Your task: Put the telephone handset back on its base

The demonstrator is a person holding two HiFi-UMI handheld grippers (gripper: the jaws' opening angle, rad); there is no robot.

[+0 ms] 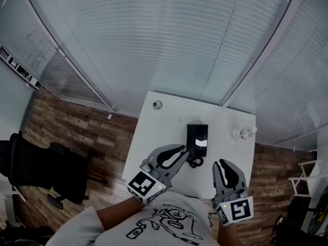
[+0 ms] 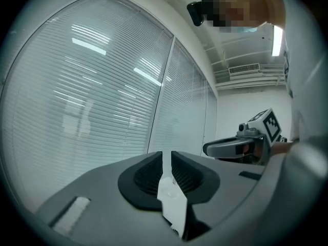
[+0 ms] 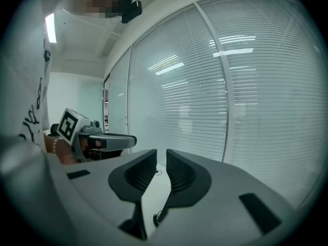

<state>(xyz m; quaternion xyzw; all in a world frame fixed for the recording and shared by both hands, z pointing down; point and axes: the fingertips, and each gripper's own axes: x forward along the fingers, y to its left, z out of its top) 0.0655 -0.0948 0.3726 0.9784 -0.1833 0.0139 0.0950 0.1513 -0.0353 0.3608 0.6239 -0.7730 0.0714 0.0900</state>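
A black telephone with a pale patch on its front lies in the middle of a small white table. Its coiled cord curls at the near end. Whether the handset rests on the base is too small to tell. My left gripper hangs just left of the phone's near end, its jaws nearly together with nothing between them. My right gripper hovers near the table's front right, jaws together and empty. In both gripper views the jaws point up at window blinds; the left gripper and the right gripper each show only a thin slit.
A small round object sits at the table's far left corner, and a white item with a red part at its right edge. A black office chair stands on the wooden floor to the left. Glass walls with blinds enclose the far side.
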